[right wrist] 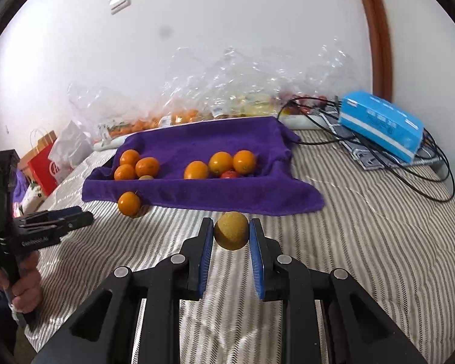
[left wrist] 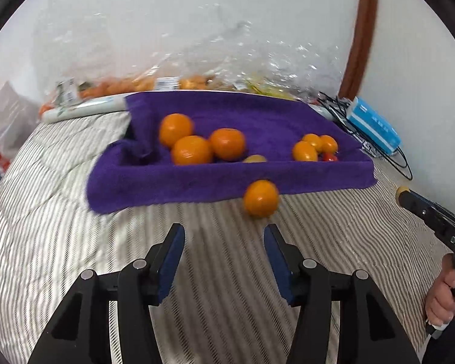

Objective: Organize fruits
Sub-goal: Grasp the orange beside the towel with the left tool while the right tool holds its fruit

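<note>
A purple towel [left wrist: 257,115] lies on the striped bed, with three oranges [left wrist: 192,150] grouped on its left. On its right sit smaller oranges [left wrist: 305,151] and a red fruit [left wrist: 330,157]. One loose orange [left wrist: 261,197] rests on the bedcover just off the towel's front edge. My left gripper [left wrist: 224,238] stands open and empty a little short of that orange, which lies ahead of its right finger. My right gripper [right wrist: 231,233] is shut on a round yellow-brown fruit [right wrist: 231,230], held above the bed before the towel [right wrist: 227,139]. The left gripper [right wrist: 86,217] shows at the left, near the loose orange [right wrist: 129,203].
Clear plastic bags of fruit [right wrist: 182,115] line the wall behind the towel. A blue tissue box [right wrist: 382,124] and black cables [right wrist: 433,182] lie at the right. A red paper bag [right wrist: 42,166] stands beyond the bed's left edge. Striped bedcover [right wrist: 364,242] spreads in front.
</note>
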Demonstrator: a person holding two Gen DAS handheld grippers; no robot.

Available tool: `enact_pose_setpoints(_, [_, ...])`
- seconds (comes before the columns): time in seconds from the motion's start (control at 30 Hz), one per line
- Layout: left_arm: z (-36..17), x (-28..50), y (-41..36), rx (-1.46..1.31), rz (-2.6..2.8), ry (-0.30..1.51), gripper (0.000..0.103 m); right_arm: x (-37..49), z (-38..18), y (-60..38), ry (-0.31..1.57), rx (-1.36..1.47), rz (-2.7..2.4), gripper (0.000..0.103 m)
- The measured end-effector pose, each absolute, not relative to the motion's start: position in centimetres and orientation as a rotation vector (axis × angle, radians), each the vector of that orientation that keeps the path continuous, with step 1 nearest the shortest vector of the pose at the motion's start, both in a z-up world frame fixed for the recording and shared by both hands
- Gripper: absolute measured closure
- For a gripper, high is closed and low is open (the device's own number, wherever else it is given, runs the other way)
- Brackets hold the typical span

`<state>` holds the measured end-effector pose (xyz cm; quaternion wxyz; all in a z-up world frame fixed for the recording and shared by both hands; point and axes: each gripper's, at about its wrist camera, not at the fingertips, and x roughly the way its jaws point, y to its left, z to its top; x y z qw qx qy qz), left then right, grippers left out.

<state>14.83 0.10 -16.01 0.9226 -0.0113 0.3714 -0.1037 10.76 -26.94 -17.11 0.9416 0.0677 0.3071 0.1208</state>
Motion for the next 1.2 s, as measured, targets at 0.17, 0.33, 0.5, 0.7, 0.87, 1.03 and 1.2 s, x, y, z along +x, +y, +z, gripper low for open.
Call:
enact_pose_setpoints(0.17, [-16.0,16.9,-1.5,-0.011,-0.230,0.773,0.051,10.9,-17.1,-26.3,0.639,0.107,0.269,0.079])
enact_pose_setpoints(0.33, [-16.5,18.3,-2.9,-0.003,-0.266,0.802,0.051,11.3,-17.5,-26.4,0.665,0.124,0.300,0.079])
enact_pose_setpoints(0.5, [-17.3,19.2,-3.9,0.008,-0.284,0.856,0.051,11.5,-17.7,-26.1,0.682,0.130,0.343,0.079])
enact_pose_setpoints(0.7, [-17.4,19.3,-3.6,-0.015,-0.326,0.865,0.068,11.2,-17.5,-25.7,0.670,0.120,0.391,0.079])
enact_pose_setpoints(0.87, [-17.1,19.3,-2.8,-0.091,-0.397,0.843,0.072,11.3,-17.5,-25.3,0.675,0.107,0.418,0.079])
enact_pose_setpoints(1.03, [-16.8,19.1,-2.8,-0.106,-0.427,0.819,0.072,11.3,-17.5,-25.4,0.673,0.119,0.422,0.079])
enact_pose_setpoints(1.2, [-16.2,18.5,-3.1,-0.109,-0.469,0.777,0.072,11.3,-17.5,-25.6,0.669,0.138,0.417,0.079])
